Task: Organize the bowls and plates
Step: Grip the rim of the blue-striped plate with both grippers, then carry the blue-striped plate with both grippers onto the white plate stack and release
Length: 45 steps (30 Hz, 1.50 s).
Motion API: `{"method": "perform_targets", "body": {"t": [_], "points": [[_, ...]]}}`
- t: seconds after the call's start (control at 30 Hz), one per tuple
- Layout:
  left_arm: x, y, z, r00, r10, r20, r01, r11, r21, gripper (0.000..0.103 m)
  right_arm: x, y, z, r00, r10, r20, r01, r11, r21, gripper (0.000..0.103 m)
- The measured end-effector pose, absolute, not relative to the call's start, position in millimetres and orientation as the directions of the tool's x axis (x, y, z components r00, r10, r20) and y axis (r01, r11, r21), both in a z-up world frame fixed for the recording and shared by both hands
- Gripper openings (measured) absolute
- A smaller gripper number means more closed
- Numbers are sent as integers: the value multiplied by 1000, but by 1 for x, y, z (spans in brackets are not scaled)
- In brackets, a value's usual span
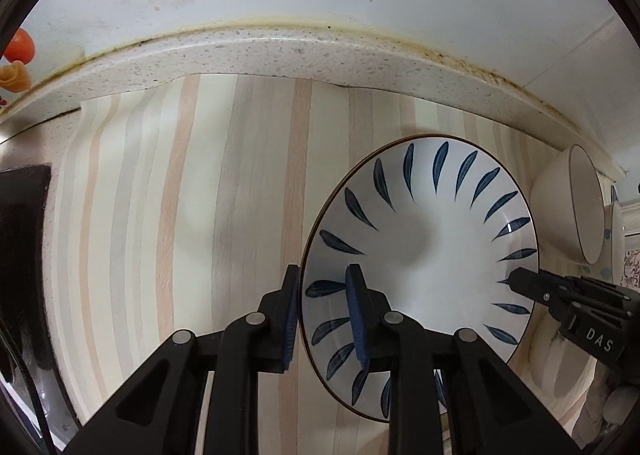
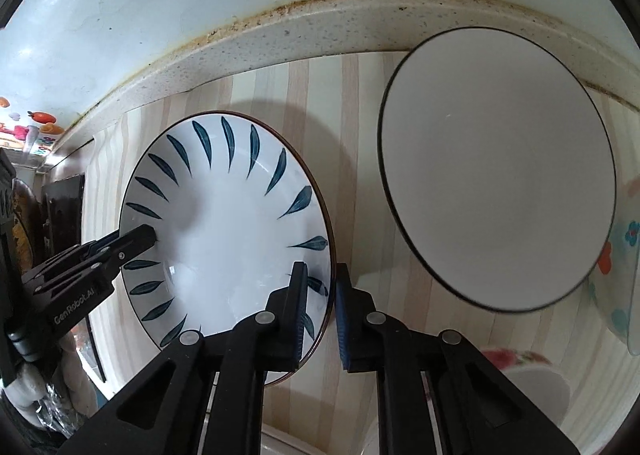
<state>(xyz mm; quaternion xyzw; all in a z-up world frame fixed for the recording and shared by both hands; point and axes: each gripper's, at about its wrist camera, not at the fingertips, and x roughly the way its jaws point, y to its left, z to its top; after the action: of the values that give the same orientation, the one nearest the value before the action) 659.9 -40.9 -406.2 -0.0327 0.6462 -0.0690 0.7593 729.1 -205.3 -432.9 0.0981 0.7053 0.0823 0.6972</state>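
While both grippers straddle opposite edges of one dish, the step in hand appears to be a two-sided pickup of the leaf-pattern plate (image 1: 420, 251) for stacking or relocation.

Left wrist view: the left gripper (image 1: 326, 319) sits at lower centre, its fingers set apart with the plate's left rim between them; one blue pad (image 1: 357, 319) lies over the plate's inner face, the other finger outside the rim. Whether the pads press the rim cannot be told. The plate rests on the striped mat (image 1: 180, 195), lower right of frame. The right gripper (image 1: 516, 281) enters from the right edge, tip over the far rim. A white bowl (image 1: 568, 207) stands at far right.

Right wrist view: the right gripper (image 2: 322, 315) at lower centre brackets the plate's (image 2: 228, 231) right rim, fingers parted, contact likewise uncertain. The white bowl (image 2: 496, 171) fills the upper right, just beside the plate.

Next move calls for closing both pairs evenly, then lifting level.
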Motion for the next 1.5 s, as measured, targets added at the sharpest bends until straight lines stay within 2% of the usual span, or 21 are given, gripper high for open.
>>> {"method": "perform_targets", "body": {"t": [0.2, 0.43, 0.6, 0.8, 1.23, 1.5], "points": [[641, -39, -377, 185, -143, -972, 57, 989, -135, 20, 717, -210, -411, 3, 288, -958, 29, 957, 288, 15], [606, -41, -329, 223, -154, -962, 95, 986, -136, 20, 688, -219, -356, 41, 309, -950, 24, 951, 310, 15], [583, -48, -315, 232, -179, -956, 111, 981, -157, 20, 653, -228, -321, 51, 305, -951, 10, 952, 306, 15], [534, -53, -310, 230, -219, -948, 118, 973, -196, 20, 603, -239, -307, 34, 297, -954, 10, 955, 298, 15], [464, -58, -347, 149, -221, -964, 122, 971, -203, 20, 511, -251, -363, -83, 320, -944, 68, 947, 315, 15], [459, -60, -366, 129, -192, -973, 128, 976, -176, 20, 487, -250, -387, -111, 303, -946, 68, 952, 297, 15]]}}
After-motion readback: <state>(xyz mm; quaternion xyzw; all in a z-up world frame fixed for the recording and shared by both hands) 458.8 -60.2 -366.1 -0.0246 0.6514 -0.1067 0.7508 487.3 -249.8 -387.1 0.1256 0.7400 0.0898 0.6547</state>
